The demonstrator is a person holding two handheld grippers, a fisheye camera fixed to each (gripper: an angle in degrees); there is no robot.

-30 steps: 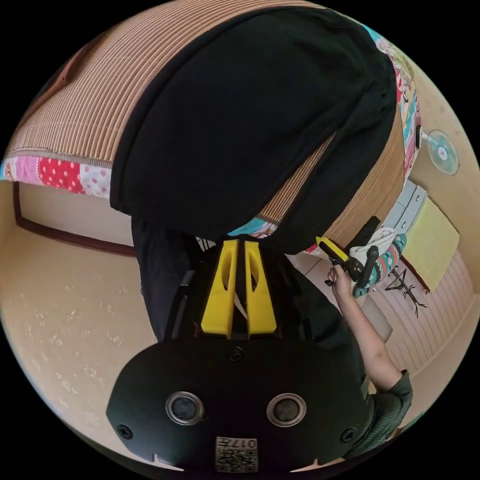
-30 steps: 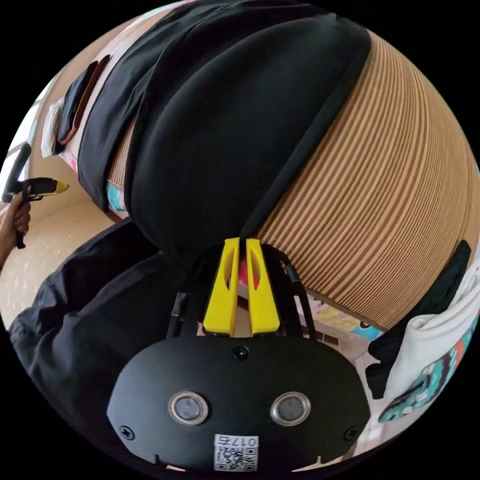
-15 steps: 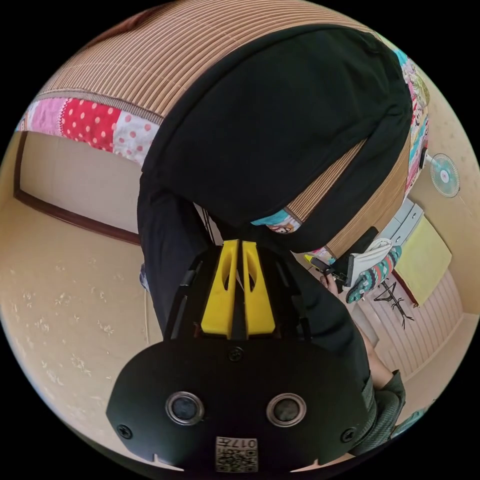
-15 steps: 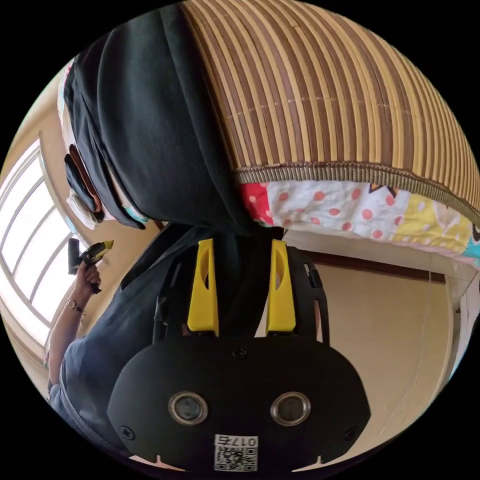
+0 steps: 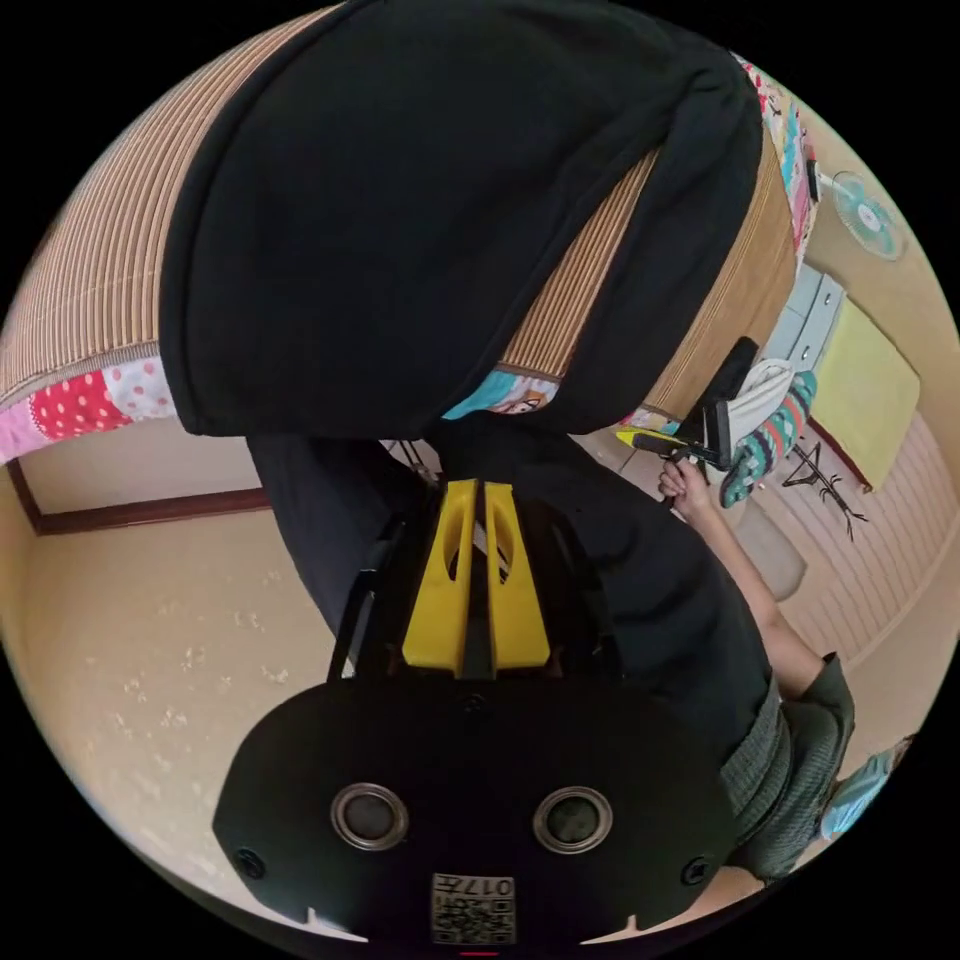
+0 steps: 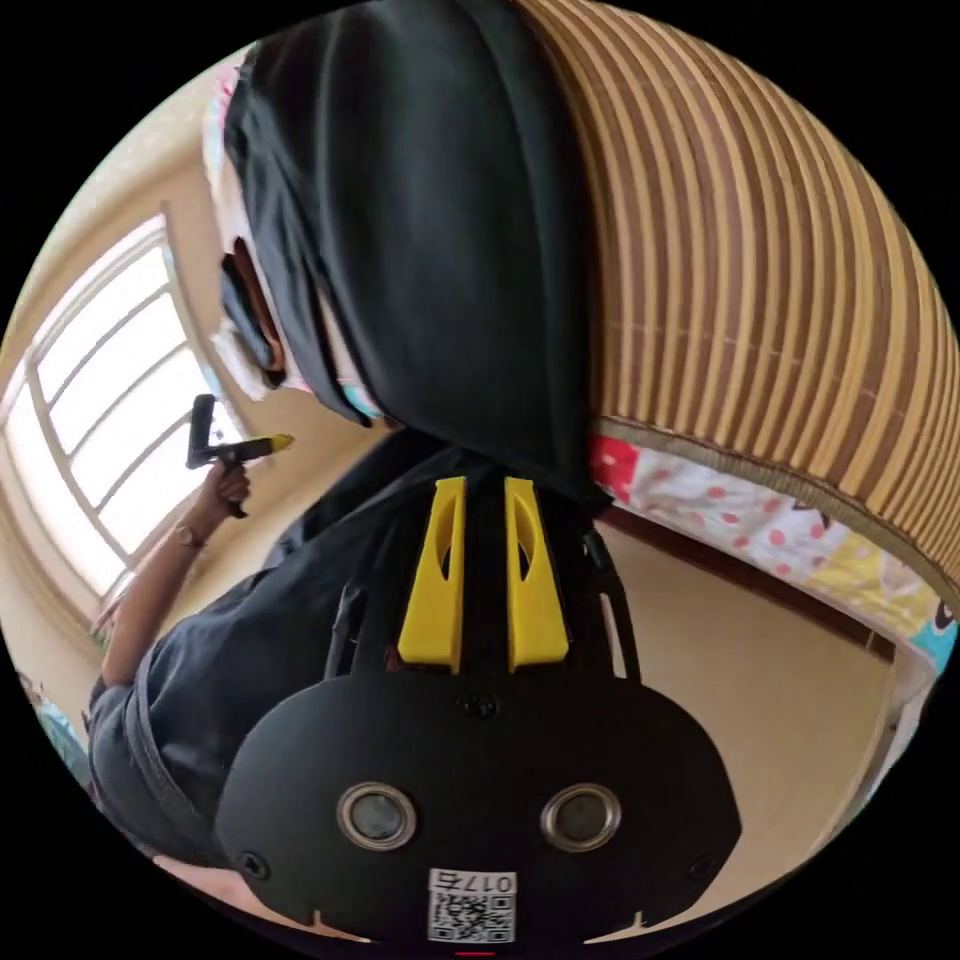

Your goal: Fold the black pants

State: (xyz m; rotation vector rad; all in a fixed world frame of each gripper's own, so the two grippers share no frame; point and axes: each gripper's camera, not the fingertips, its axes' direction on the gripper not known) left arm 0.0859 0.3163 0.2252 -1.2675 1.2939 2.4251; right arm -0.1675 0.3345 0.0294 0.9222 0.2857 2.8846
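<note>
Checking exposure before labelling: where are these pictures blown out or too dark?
Right gripper view: the window is overexposed, panes nearly white. Left gripper view: even light, but the black pants read as a flat dark mass with few folds visible. Both views bend the striped mat strongly.

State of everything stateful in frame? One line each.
Black pants: spread on the striped mat, one edge hanging past it, ungripped.
Left gripper: shut, empty.
Right gripper: jaws slightly apart, empty.
Fan: too small to tell if running.
</note>
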